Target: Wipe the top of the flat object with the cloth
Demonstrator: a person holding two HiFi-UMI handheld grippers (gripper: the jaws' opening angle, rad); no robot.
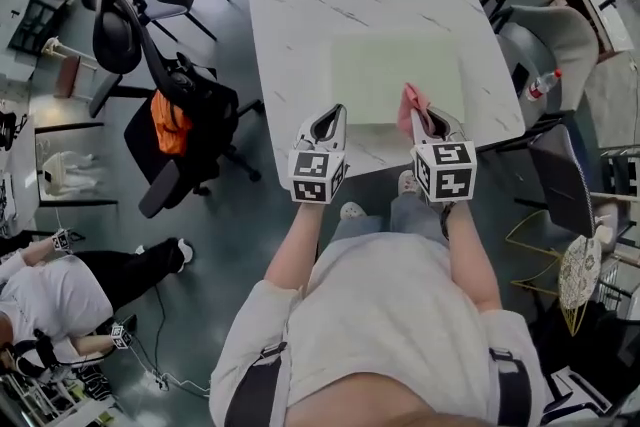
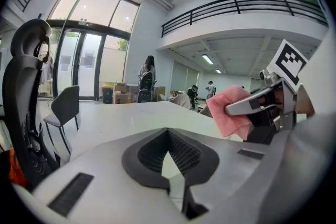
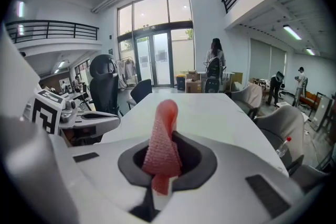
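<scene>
Fingers (image 3: pixel 197 157) of the right gripper (image 1: pixel 424 121) are pressed together on the pink cloth (image 3: pixel 161 139), which stands up between them in a narrow fold and pokes out past their tips. The left gripper (image 1: pixel 330 123) has its fingers (image 2: pixel 148 152) drawn together with nothing between them. Both grippers are held side by side at the near edge of the white marbled table (image 1: pixel 330 5). The cloth is over the near right part of the pale green flat mat (image 1: pixel 395 70) lying on the table; whether it touches the mat cannot be told. A black office chair (image 1: pixel 150 105) stands left of the table.
</scene>
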